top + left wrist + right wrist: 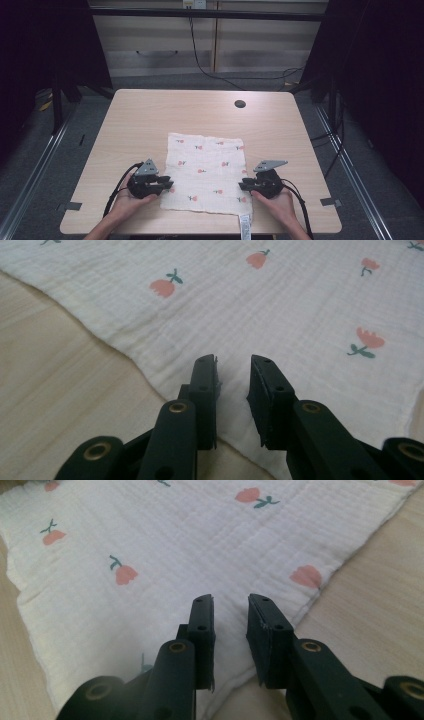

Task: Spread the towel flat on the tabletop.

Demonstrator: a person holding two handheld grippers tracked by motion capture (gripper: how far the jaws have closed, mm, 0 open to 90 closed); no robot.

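Left tool [167,185], right tool [242,185], jaws parted (nothing gripped), flanking cloth [205,170]

Recording lab, dark curtains [385,75], bare table [150,115]

your left gripper [166,186] and right gripper [243,185] sit low in your two hands, pointing toward each other. both have their jaws a little apart, with nothing pinched between them.

No legible text, brand, number or sign is found. A white tag [244,224] hangs from the cloth [205,170] at the table's near edge; it possibly carries print, too small to read.
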